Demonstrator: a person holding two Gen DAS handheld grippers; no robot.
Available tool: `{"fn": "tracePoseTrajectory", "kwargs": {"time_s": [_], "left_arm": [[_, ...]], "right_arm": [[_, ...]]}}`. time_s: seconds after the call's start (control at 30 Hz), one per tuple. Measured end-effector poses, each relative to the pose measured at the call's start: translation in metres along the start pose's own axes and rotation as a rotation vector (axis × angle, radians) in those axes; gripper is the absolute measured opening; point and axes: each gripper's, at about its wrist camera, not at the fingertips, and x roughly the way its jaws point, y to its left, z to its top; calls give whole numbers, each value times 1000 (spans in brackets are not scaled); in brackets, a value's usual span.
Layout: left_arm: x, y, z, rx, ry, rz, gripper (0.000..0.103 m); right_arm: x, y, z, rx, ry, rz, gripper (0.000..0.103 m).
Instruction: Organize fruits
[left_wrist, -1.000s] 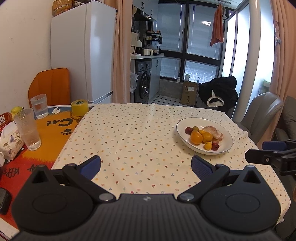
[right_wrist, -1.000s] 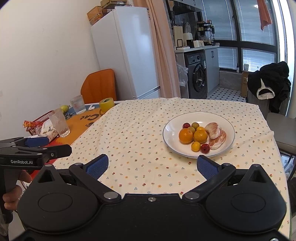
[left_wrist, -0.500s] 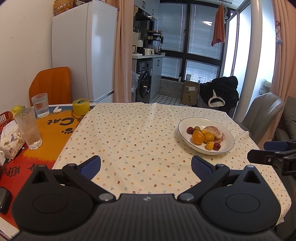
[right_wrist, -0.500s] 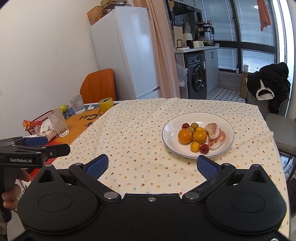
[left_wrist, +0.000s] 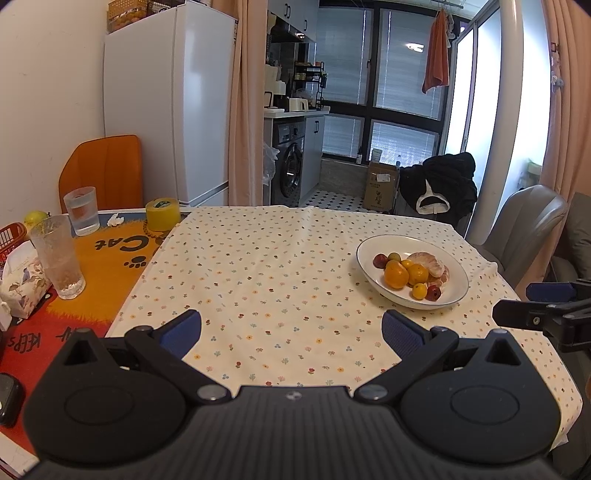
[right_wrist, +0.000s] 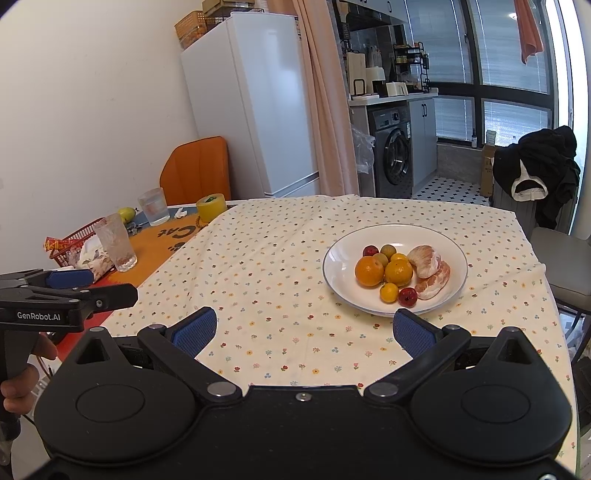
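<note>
A white plate (right_wrist: 340, 254) (left_wrist: 373, 245) sits on the flowered tablecloth, right of centre. It holds a big orange (right_wrist: 369, 271) (left_wrist: 396, 274), a second orange (right_wrist: 398, 272), peeled pomelo pieces (right_wrist: 424, 260) (left_wrist: 428, 263), small red, green and yellow fruits. My right gripper (right_wrist: 302, 328) stands open just short of the plate's near rim, nothing between its blue pads. My left gripper (left_wrist: 291, 328) is open too, over bare cloth left of the plate. Each gripper shows at the other view's edge.
On the orange mat at left stand two glasses (left_wrist: 59, 256) (left_wrist: 82, 210), a yellow tape roll (left_wrist: 162, 214), a tissue pack (left_wrist: 20, 284) and a red basket (right_wrist: 79, 236) with a pear (right_wrist: 126, 214) behind it. A grey chair (left_wrist: 524, 236) stands past the table's right edge.
Both views have shifted only slightly; the plate sits a little nearer the right gripper. Both grippers stay open and empty.
</note>
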Motion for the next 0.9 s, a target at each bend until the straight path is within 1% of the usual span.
{"fn": "tracePoseTrajectory", "kwargs": {"time_s": [0.73, 0.9], "left_arm": [[1, -6, -2, 11, 7, -17, 103], [1, -6, -3, 3, -3, -18, 103]], "right_arm": [[4, 0, -2, -3, 9, -4, 103], [4, -1, -2, -3, 13, -5, 103]]}}
